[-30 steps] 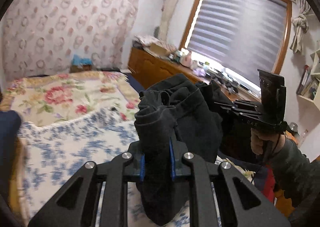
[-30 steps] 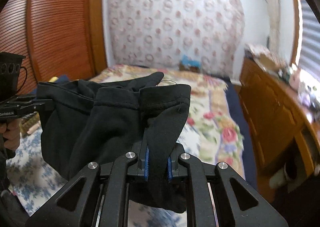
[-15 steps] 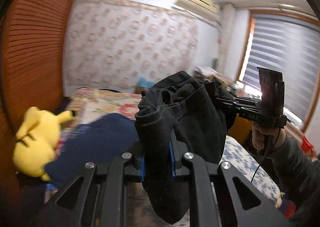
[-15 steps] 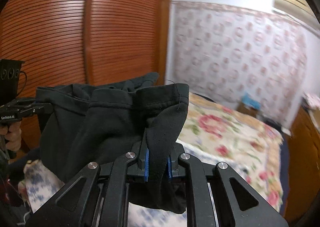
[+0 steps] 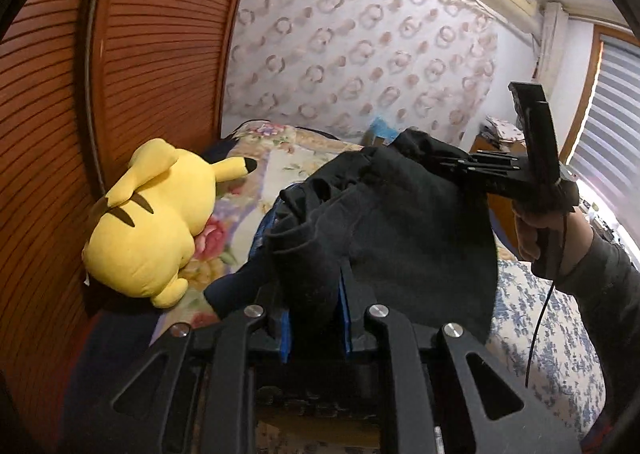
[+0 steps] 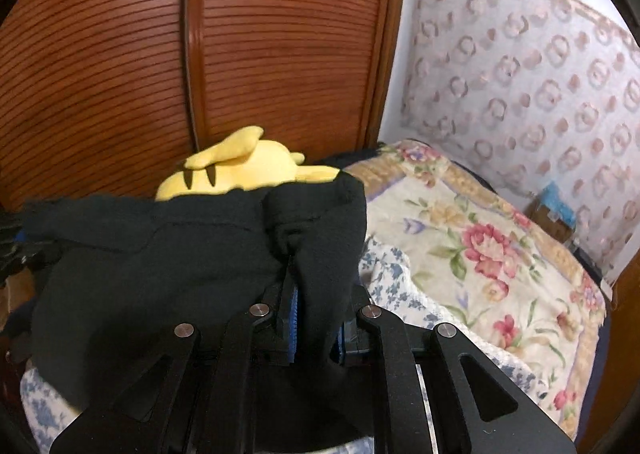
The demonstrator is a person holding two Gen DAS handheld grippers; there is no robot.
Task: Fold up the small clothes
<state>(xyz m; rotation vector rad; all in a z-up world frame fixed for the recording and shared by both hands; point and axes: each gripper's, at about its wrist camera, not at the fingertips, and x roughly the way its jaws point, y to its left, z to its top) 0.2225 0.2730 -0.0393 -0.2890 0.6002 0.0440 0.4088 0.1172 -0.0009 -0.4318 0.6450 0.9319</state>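
Both tongs carry one black garment point(image 5: 400, 238) stretched between them above the bed point(image 6: 480, 254). The left tongs point(image 5: 314, 318) are clamped narrowly on a bunched edge of it, blue pads pressing the cloth at 6 o'clock in the left wrist view. The right tongs point(image 6: 316, 326) pinch the other edge, though their jaws are easing open a touch with cloth between the pads; the grip looks to hold, but the fabric hides the pad faces, so I cannot be sure how firmly. A second ago the window and dresser filled the background; now both cameras face the slatted wooden wardrobe point(image 6: 200, 54) and a yellow plush toy point(image 5: 152, 226), which lies at 9 o'clock of the garment in the left view and peeks over its top edge at 11 o'clock in the right. The right tongs also show at 2 o'clock in the left view, held by a person's hand point(image 5: 536, 234). So the pair has swung the garment across the bed toward its wardrobe side and tilted down. My reading: the garment is being carried to a laying spot, with no fold visibly made yet.
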